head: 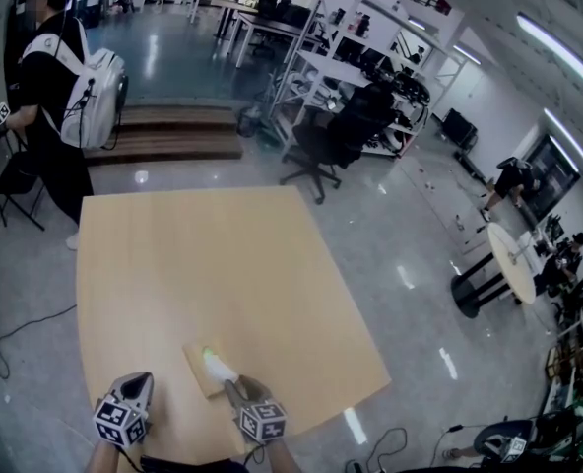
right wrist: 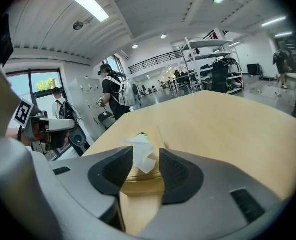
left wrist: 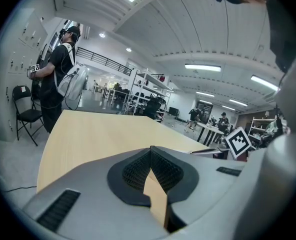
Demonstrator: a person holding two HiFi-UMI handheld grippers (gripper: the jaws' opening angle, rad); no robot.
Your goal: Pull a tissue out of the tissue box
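A flat wooden tissue box (head: 197, 366) lies near the front edge of the light wooden table (head: 223, 264). A white tissue (head: 219, 367) sticks up out of its slot. My right gripper (head: 234, 387) is just behind the box, and its jaws stand open. In the right gripper view the tissue (right wrist: 142, 151) rises in the gap of the right gripper (right wrist: 146, 158), above the box (right wrist: 138, 182), and the pads do not press on it. My left gripper (head: 139, 382) rests to the left of the box. In its own view the left gripper (left wrist: 150, 155) is shut on nothing.
A person with a white backpack (head: 60, 87) stands beyond the table's far left corner, by a black folding chair (head: 16, 180). A black office chair (head: 331, 136) and shelving stand beyond the far edge. A round table (head: 513, 254) is off to the right.
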